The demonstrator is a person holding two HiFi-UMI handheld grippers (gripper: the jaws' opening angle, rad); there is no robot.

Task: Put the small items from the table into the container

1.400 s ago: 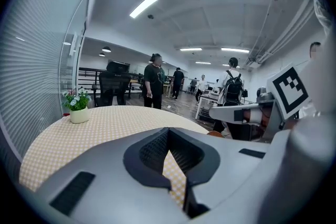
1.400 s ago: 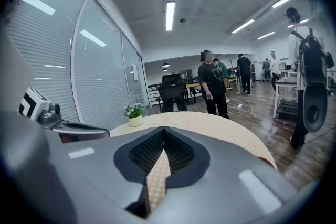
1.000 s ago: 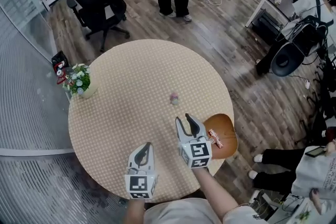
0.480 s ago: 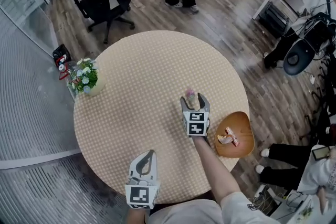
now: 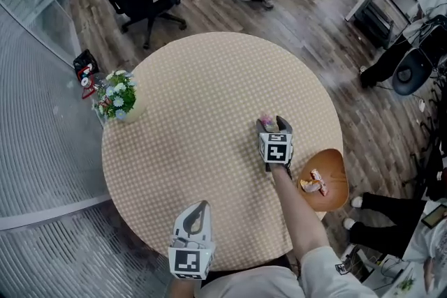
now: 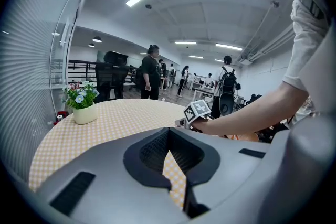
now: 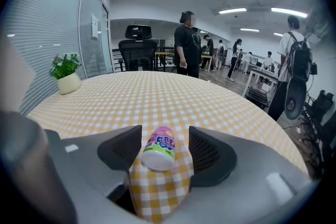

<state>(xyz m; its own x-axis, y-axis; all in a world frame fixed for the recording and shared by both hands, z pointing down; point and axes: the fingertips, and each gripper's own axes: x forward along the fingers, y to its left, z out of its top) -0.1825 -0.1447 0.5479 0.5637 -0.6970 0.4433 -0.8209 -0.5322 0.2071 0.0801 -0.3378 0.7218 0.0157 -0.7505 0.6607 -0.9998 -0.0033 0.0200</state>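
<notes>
Yellow checked cloth covers the round table [image 5: 195, 94]. Closest in, the left gripper [image 5: 200, 206] has its jaws squeezed together on nothing. Farther out, the right gripper [image 5: 274, 122] has its jaws wide apart. A little pink bottle [image 7: 159, 147] lies between them, not pinched. A wooden bowl [image 5: 336, 169] sits just to its right.

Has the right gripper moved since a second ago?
Yes. The right gripper left the bowl's side and went farther onto the table; its open jaws now straddle the pink bottle.
</notes>
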